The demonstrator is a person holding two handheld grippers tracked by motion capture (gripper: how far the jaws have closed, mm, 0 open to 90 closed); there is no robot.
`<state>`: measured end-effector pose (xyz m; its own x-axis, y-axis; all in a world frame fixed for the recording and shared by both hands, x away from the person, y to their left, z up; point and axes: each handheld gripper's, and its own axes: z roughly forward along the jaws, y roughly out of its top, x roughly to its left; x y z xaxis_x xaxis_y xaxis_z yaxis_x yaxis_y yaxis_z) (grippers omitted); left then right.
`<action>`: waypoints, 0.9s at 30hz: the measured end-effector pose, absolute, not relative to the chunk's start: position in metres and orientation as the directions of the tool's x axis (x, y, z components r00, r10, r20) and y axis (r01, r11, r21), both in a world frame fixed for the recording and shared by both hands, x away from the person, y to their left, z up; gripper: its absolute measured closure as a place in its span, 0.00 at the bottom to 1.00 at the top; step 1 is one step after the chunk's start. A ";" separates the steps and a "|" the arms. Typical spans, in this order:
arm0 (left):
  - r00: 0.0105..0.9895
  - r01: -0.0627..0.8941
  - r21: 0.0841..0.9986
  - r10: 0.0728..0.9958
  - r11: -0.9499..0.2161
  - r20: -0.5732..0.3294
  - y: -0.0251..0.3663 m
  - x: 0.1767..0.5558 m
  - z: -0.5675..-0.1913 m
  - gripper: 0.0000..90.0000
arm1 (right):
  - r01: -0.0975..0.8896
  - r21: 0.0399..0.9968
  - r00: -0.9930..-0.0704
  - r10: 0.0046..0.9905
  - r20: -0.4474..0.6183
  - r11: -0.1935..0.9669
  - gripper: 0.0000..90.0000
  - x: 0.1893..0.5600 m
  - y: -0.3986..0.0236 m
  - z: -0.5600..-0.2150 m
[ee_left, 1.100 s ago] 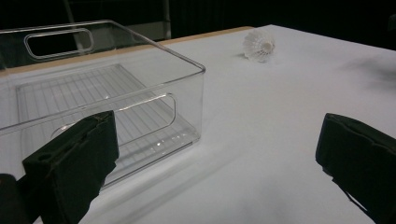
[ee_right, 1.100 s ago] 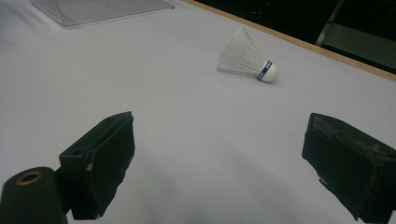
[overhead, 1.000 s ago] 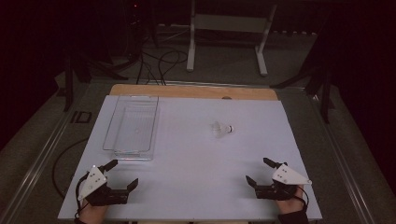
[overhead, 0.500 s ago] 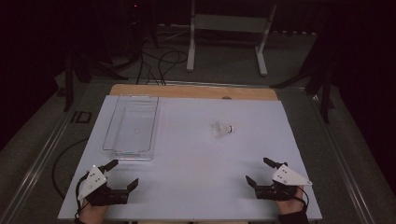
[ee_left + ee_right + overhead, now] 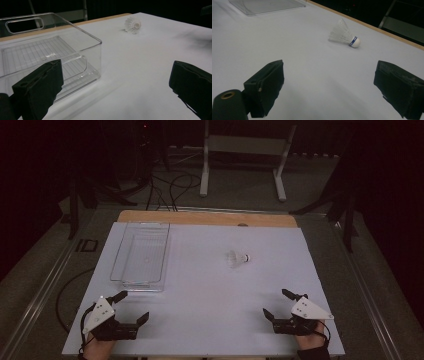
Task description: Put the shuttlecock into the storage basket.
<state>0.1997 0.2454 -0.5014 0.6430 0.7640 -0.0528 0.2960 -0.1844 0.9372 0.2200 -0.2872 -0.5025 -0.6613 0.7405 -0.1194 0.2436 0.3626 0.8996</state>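
Grippers at rest on the table point(image 5: 210, 320).
We see left gripper point(image 5: 131, 307) and right gripper point(image 5: 276, 302) jaws apart; shuttlecock point(image 5: 237, 259) beside bin point(image 5: 141, 254).

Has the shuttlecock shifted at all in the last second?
No. In the high view the shuttlecock lies in the same spot right of the clear bin, as before.

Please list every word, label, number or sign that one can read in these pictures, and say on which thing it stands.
No text can be read.
Shuttlecock: the blue band next to its white cork tip carries a small white marking, too blurred to read.
Clear plastic bin: no label or print visible.
White table: no print visible.
Left claw and right claw: no markings visible.
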 end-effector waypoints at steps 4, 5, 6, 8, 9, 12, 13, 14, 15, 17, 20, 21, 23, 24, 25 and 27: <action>0.646 0.319 0.928 0.760 -0.191 -0.065 0.245 0.201 -0.497 0.00 | 0.245 0.897 -0.655 0.745 -0.126 0.368 0.10 0.221 -0.287 -0.503; 0.646 0.319 0.928 0.760 -0.191 -0.065 0.245 0.201 -0.497 0.00 | 0.245 0.897 -0.655 0.745 -0.126 0.368 0.10 0.221 -0.287 -0.503; 0.645 0.338 0.920 0.760 -0.199 -0.073 0.244 0.204 -0.495 0.00 | 0.245 0.897 -0.653 0.747 -0.127 0.367 0.10 0.221 -0.288 -0.503; 0.650 0.348 0.915 0.756 -0.204 -0.079 0.244 0.206 -0.492 0.00 | 0.246 0.900 -0.652 0.749 -0.121 0.360 0.10 0.221 -0.288 -0.503; 0.650 0.348 0.915 0.756 -0.204 -0.079 0.244 0.206 -0.492 0.00 | 0.246 0.900 -0.652 0.749 -0.121 0.360 0.10 0.221 -0.288 -0.503; 0.661 0.346 0.909 0.748 -0.234 -0.059 0.241 0.209 -0.484 0.00 | 0.247 0.900 -0.652 0.749 -0.121 0.360 0.10 0.221 -0.288 -0.503; 0.661 0.346 0.909 0.748 -0.234 -0.059 0.241 0.209 -0.484 0.00 | 0.247 0.900 -0.652 0.749 -0.121 0.360 0.10 0.221 -0.288 -0.503; 0.666 0.348 0.905 0.743 -0.243 -0.057 0.240 0.210 -0.481 0.00 | 0.247 0.900 -0.652 0.748 -0.121 0.360 0.10 0.221 -0.288 -0.503; 0.672 0.348 0.903 0.738 -0.251 -0.053 0.238 0.212 -0.479 0.00 | 0.246 0.900 -0.654 0.747 -0.119 0.359 0.10 0.221 -0.288 -0.503; 0.680 0.347 0.899 0.731 -0.266 -0.046 0.236 0.214 -0.476 0.00 | 0.248 0.900 -0.655 0.746 -0.117 0.359 0.10 0.221 -0.288 -0.503; 0.689 0.347 0.897 0.723 -0.273 -0.046 0.234 0.215 -0.473 0.00 | 0.248 0.900 -0.656 0.745 -0.116 0.359 0.10 0.221 -0.288 -0.503; 0.697 0.349 0.896 0.715 -0.274 -0.053 0.232 0.217 -0.470 0.00 | 0.250 0.900 -0.659 0.744 -0.113 0.357 0.10 0.221 -0.288 -0.504; 0.704 0.346 0.891 0.709 -0.292 -0.041 0.230 0.219 -0.468 0.00 | 0.251 0.900 -0.660 0.743 -0.112 0.358 0.10 0.222 -0.288 -0.504; 0.704 0.346 0.891 0.709 -0.292 -0.041 0.230 0.219 -0.468 0.00 | 0.252 0.899 -0.661 0.743 -0.110 0.357 0.10 0.222 -0.288 -0.504; 0.713 0.352 0.884 0.700 -0.307 -0.040 0.227 0.221 -0.465 0.00 | 0.253 0.899 -0.661 0.742 -0.109 0.357 0.10 0.222 -0.288 -0.504; 0.721 0.353 0.879 0.692 -0.321 -0.037 0.224 0.223 -0.462 0.00 | 0.252 0.899 -0.661 0.742 -0.109 0.357 0.10 0.222 -0.288 -0.504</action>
